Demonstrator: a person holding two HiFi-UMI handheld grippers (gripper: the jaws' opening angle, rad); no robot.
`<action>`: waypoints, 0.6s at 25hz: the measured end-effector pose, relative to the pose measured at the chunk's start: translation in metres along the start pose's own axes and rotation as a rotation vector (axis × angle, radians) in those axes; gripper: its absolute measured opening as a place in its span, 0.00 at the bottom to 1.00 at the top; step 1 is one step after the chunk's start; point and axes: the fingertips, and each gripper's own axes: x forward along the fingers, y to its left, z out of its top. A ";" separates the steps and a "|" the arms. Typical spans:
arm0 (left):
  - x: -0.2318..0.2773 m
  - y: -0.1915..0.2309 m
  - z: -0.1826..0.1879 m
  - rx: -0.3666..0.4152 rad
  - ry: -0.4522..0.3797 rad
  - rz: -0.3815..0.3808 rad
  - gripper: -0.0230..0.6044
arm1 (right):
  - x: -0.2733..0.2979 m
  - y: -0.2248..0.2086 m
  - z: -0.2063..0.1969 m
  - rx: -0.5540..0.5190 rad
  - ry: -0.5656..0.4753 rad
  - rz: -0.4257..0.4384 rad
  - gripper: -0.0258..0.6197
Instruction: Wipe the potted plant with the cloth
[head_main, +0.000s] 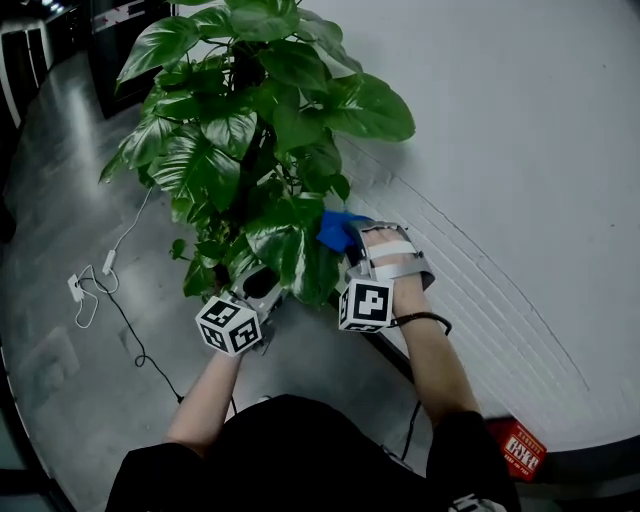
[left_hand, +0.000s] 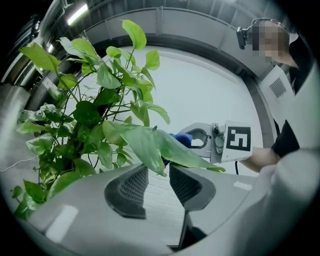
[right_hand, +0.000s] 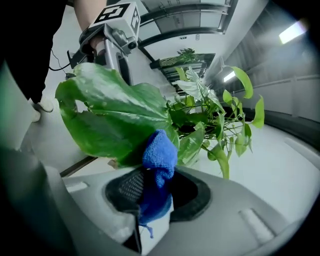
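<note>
Nearest the lens in the right gripper view, the right gripper (right_hand: 157, 189) is seen with its jaws closed on the cloth (right_hand: 159, 155). The blue fabric is pinched between the pads, and a rounded tuft stands up past the tips. That tuft is pressed against the lower right edge of a broad leaf (right_hand: 115, 117), which fills the upper left of that frame and runs lengthwise from left to right.

In the head view the same leaf (head_main: 298, 255) hangs at the lower middle of the plant (head_main: 250, 130), between the two tools. The cloth (head_main: 335, 230) is met at its right edge, just ahead of the right gripper (head_main: 352, 240), close to the white wall (head_main: 520, 150). The left gripper (head_main: 262, 287) is placed lower and to the left, under the foliage.

In the left gripper view the left gripper (left_hand: 157, 182) is shown with its jaws a little apart, pale ground visible through the gap. The leaf (left_hand: 150, 142) lies across the frame just above them, its tip dipping at the mouth of the gap. Nothing is seen clamped there.

The wipe is judged to belong to the right side, which carries the cloth and is already in contact. The stroke is best drawn along the leaf's length, with the leaf steadied from below by the left.
</note>
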 end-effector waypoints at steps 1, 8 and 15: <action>0.000 0.000 0.001 0.000 0.000 0.002 0.23 | -0.001 0.004 -0.002 0.006 0.006 -0.007 0.20; 0.001 0.000 0.001 0.006 0.010 0.008 0.23 | -0.007 0.027 -0.013 0.062 0.054 -0.049 0.20; 0.001 -0.001 -0.001 0.010 0.020 0.017 0.23 | -0.009 0.056 -0.020 0.115 0.071 -0.023 0.20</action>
